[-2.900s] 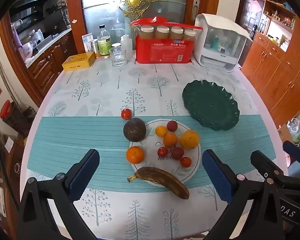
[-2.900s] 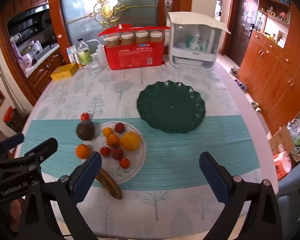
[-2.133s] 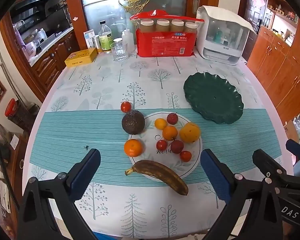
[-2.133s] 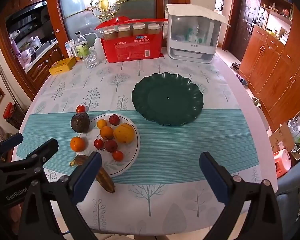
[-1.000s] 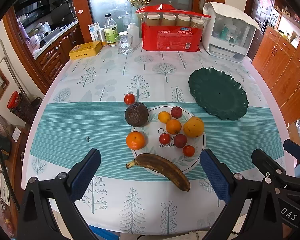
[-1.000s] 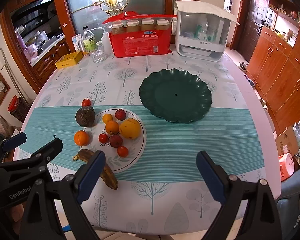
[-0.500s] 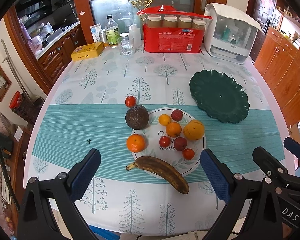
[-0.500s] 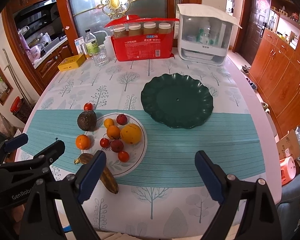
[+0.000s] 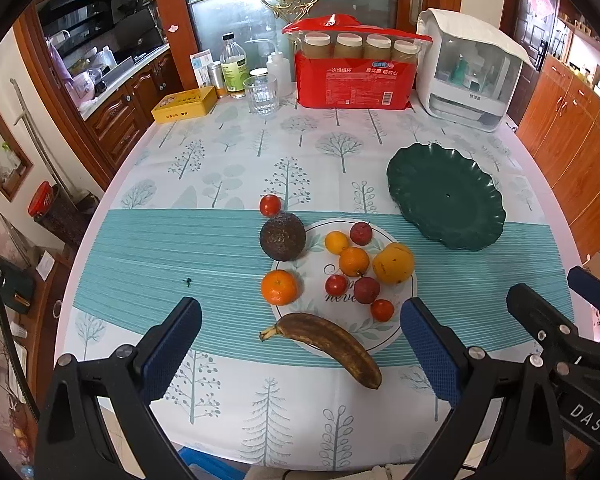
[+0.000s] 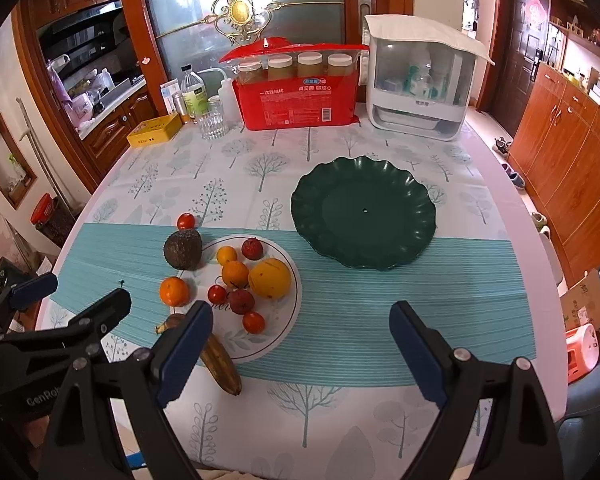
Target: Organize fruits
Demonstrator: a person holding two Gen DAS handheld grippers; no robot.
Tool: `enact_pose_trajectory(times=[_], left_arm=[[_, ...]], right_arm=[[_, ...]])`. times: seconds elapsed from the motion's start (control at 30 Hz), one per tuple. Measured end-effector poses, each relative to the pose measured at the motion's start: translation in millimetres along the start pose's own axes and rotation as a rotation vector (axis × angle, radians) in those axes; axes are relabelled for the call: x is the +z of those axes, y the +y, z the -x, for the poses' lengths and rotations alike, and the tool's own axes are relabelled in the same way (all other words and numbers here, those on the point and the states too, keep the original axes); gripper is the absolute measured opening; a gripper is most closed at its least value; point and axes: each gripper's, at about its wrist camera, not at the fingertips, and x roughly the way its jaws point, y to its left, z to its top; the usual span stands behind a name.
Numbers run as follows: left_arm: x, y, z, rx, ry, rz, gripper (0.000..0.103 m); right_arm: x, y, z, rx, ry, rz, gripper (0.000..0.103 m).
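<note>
A white plate (image 9: 396, 320) (image 10: 284, 324) holds several small fruits: a large yellow-orange one (image 9: 393, 263) (image 10: 269, 279), small oranges and red ones. A dark avocado (image 9: 282, 236) (image 10: 183, 249), a red tomato (image 9: 269, 205) (image 10: 186, 221), an orange (image 9: 279, 287) (image 10: 174, 291) and a brown banana (image 9: 328, 342) (image 10: 220, 364) lie at its rim. An empty dark green plate (image 9: 446, 196) (image 10: 364, 212) sits to the right. My left gripper (image 9: 300, 344) is open above the table's near edge. My right gripper (image 10: 300, 344) is open beside it, to the right.
At the table's far side stand a red pack of jars (image 9: 354, 76), a white appliance (image 9: 468, 68), a glass (image 9: 262, 94), bottles and a yellow tin (image 9: 184, 105). Wooden cabinets (image 10: 572, 152) line the right. The table's near edge is just below both grippers.
Both grippers have drifted slightly over the last seconds, staying open above the near edge. The fruits and plates have not moved.
</note>
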Motion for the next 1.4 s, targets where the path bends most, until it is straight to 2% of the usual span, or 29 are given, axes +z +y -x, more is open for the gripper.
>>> enact_pose_trajectory(times=[0.4, 0.63, 0.77, 1.0, 1.13, 1.4], left_arm=[[14.9, 1.3, -17.2, -0.02, 0.004, -0.018, 0.099], [21.7, 13.1, -37.8, -0.079, -0.003, -0.008, 0.099], [27.4, 22.3, -50.0, -0.075, 0.004, -0.038, 0.099], [40.6, 59.1, -87.2, -0.07, 0.06, 0.008, 0.099], [45.3, 77.2, -115.3, -0.094, 0.102, 0.052, 0.099], [55.0, 74.9, -177.3, -0.142, 0.19, 0.063, 0.099]], right_arm=[[6.2, 2.9, -14.6, -0.015, -0.006, -0.018, 0.091], [8.7, 7.2, -37.5, 0.007, 0.032, -0.038, 0.091], [11.0, 11.4, -52.3, 0.019, 0.055, -0.038, 0.09], [15.1, 17.2, -88.6, 0.004, 0.093, -0.037, 0.09], [15.7, 17.4, -112.9, 0.018, 0.139, -0.046, 0.087], [8.9, 11.7, -160.1, 0.055, 0.225, -0.086, 0.078]])
